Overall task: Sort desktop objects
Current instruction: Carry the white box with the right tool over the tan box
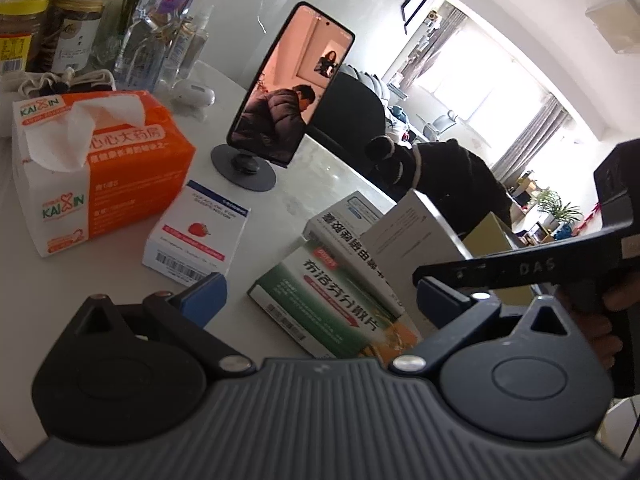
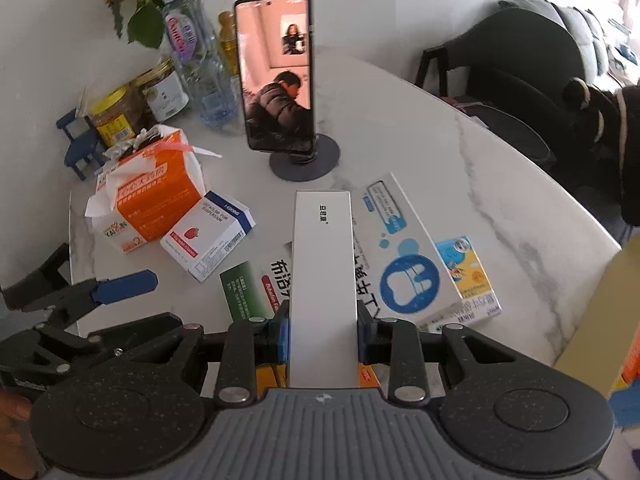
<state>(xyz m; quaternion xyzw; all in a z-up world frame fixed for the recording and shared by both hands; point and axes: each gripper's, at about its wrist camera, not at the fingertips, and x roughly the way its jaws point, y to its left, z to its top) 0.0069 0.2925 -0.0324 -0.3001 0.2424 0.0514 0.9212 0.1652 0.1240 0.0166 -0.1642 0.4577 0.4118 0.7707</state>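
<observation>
White marble-look tabletop point(image 2: 400, 152) w/ grey veins, living room & bright window behind in the left wrist view.

Right gripper point(image 2: 322, 334) is clenching a plain white oblong cardboard box point(image 2: 322, 264); blue pads are pressing both long sides near its lower end, box running up the centre of the right wrist frame. Left gripper point(image 1: 316, 292) is sitting released, blue pads wide apart, nothing between them.

Handling, my guess: box looks light, stiff but crushable, smooth card so a bit slippery. Side grip near one end means it could pivot; a hold nearer the middle would prob be steadier.

Outward: under the box, a green-and-white medicine carton point(image 2: 248, 284) and a white flat carton w/ blue tooth logo point(image 2: 404, 256); left of centre, a small white box w/ strawberry picture point(image 2: 208, 236), then an orange-and-white tissue pack point(image 2: 148, 196). Black phone on a round stand point(image 2: 278, 76) is standing upper centre.

Views: right wrist shows the pad contact, the tooth logo & a small yellow-blue carton point(image 2: 466, 268) at right. Left wrist shows the white box point(image 1: 412, 236) from the side, tilted, lower end hidden; whether it's clear of the cartons, can't tell.
</observation>
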